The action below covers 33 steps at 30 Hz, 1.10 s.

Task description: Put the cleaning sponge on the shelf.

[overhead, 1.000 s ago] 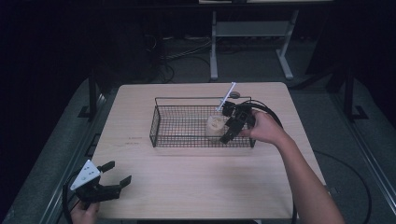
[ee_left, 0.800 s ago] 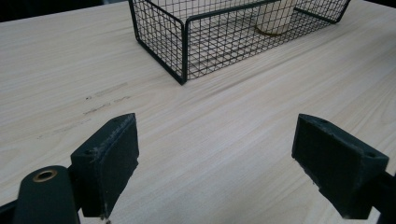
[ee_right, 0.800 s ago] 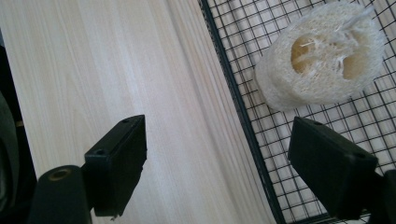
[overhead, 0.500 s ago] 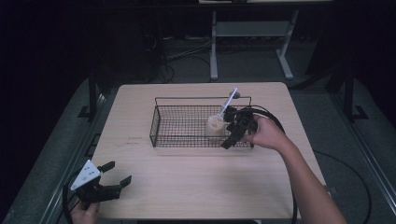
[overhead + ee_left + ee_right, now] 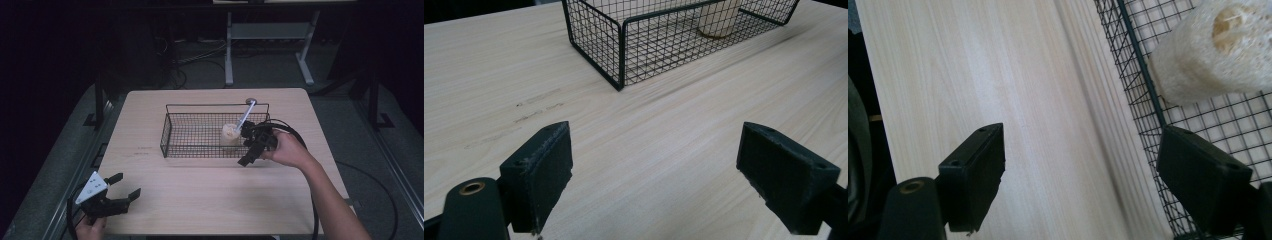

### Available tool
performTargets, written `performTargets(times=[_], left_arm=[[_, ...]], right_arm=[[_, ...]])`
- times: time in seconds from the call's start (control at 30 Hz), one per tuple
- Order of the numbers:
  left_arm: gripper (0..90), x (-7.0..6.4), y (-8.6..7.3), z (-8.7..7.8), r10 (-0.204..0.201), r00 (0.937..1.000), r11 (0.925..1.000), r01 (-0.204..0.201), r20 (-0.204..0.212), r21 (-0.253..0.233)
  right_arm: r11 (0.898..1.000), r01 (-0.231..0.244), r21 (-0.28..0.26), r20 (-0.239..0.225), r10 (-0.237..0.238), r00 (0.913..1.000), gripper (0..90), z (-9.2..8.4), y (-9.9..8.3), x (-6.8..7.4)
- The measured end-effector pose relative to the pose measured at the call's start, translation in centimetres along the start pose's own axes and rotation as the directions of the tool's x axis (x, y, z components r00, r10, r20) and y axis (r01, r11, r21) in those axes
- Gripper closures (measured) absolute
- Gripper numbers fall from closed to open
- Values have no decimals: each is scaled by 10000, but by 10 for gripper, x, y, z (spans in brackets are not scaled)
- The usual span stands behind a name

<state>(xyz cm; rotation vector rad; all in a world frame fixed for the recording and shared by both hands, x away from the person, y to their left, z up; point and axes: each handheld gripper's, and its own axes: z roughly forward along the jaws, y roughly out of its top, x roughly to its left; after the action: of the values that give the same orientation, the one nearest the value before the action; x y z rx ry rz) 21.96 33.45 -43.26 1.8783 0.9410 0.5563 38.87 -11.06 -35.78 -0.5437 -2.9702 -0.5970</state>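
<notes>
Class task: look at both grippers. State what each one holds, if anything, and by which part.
Nothing is held. The left gripper and right gripper both have open jaws with bare table between them; the loofah brush sits in the wire basket.

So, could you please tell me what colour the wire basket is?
The wire basket is black, clearest in the left gripper view.
</notes>
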Motion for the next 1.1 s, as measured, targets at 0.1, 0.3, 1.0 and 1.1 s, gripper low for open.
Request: performTargets(times=[0.1,0.3,1.0,1.1], left_arm=[[139,0,0,0,16,10000,10000,-16,-8,11],[140,0,0,0,23,10000,10000,-23,-5,25],[139,-1,0,0,28,10000,10000,-28,-6,44],[139,-2,0,1,65,10000,10000,-65,22,72]], right_arm=[[10000,-37,14,-31,37,10000,188,2,-4,1],[10000,-94,-22,-189,94,9998,187,7,-12,5],[9997,-116,-193,-257,111,9996,177,14,-33,17],[9999,-107,-50,-234,106,9997,177,18,-37,19]])
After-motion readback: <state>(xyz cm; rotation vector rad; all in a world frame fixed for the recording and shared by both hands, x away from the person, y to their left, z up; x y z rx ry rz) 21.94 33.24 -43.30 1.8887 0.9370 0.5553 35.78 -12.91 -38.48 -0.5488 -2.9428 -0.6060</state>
